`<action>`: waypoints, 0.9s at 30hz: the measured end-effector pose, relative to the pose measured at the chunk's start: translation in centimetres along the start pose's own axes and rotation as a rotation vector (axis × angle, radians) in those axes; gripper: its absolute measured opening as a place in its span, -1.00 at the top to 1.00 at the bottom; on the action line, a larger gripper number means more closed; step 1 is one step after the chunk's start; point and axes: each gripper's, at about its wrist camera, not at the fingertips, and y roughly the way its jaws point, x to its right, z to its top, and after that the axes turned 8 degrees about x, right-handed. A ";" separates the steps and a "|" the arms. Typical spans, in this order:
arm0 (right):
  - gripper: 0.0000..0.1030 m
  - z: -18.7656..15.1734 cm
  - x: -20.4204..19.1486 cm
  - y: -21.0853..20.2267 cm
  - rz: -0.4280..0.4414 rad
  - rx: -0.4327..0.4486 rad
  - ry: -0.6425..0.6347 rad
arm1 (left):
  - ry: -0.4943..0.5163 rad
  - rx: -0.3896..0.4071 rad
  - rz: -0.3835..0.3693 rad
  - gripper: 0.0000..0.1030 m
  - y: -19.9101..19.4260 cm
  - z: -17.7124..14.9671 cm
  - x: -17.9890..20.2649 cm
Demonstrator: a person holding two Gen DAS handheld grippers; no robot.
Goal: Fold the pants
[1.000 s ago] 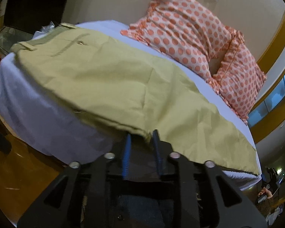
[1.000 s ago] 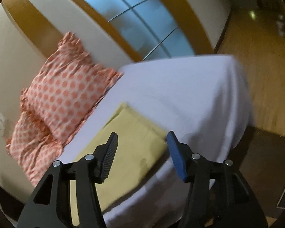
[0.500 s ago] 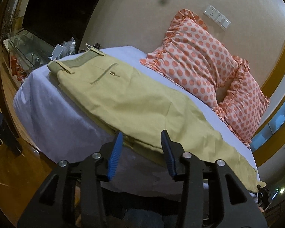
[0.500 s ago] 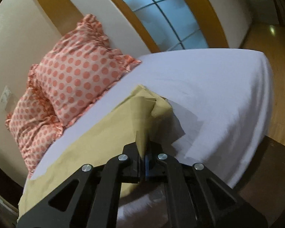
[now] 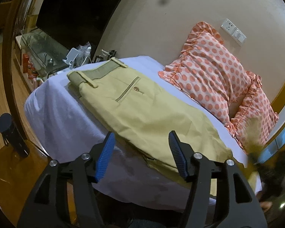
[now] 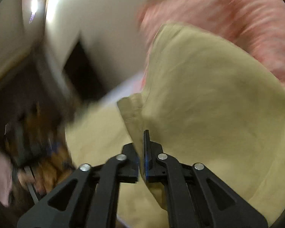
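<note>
Right gripper clamping hem of pants, lifting it ahead of fingers. Left gripper gaping wide, gripping nothing, pants flat just beyond. Lengthwise fold apparently done; crosswise fold beginning.

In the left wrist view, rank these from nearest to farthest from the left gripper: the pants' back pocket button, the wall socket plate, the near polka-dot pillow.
From the left gripper, jaws open:
1. Back pocket button on the pants, ahead at centre.
2. Near polka-dot pillow, beyond, to the right.
3. Wall socket plate, upper right on the wall behind the pillow.
</note>
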 end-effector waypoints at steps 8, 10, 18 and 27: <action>-0.66 -1.8 -0.5 -0.8 0.008 -0.001 0.067 | -0.145 -0.021 0.013 -0.16 1.7 1.8 -4.1; -0.66 -1.7 0.1 -1.8 0.011 0.025 0.096 | -0.214 -0.024 0.018 -0.14 2.8 2.9 -5.4; -0.66 -1.8 0.8 -1.7 0.037 0.027 0.143 | -0.339 -0.046 0.065 -0.07 5.5 4.9 -7.7; -0.68 -1.9 0.6 -1.6 0.067 0.034 0.149 | -0.501 -0.135 -0.063 -0.11 6.1 3.1 -6.8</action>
